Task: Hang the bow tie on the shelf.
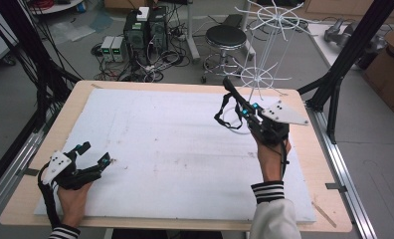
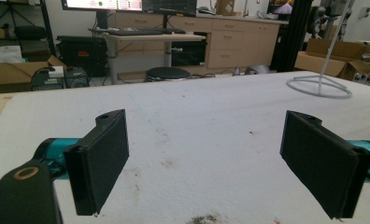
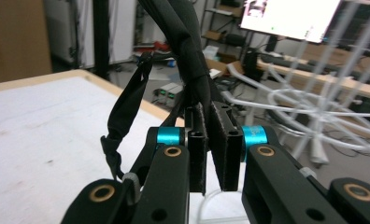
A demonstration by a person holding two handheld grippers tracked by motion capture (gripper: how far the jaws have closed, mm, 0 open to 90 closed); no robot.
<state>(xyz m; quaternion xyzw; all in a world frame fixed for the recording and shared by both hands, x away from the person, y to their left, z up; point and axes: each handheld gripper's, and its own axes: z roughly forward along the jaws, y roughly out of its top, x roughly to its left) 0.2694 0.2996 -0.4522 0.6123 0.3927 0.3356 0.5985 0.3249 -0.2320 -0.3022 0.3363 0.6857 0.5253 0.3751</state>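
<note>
Two grippers work over the white table (image 1: 175, 149): the right gripper (image 1: 233, 97) is clenched on a black strap (image 3: 192, 70), holding it up just beside the white wire rack (image 1: 264, 55) at the far right, while the left gripper (image 1: 93, 154) rests near the front left edge, jaws spread wide and gripping nothing.

- Behind your bench you have a round black padded stool (image 1: 226, 36) on the floor.
- Left of it stand two dark computer towers (image 1: 146, 27).
- A brown cardboard box (image 1: 393, 59) sits far right.
</note>
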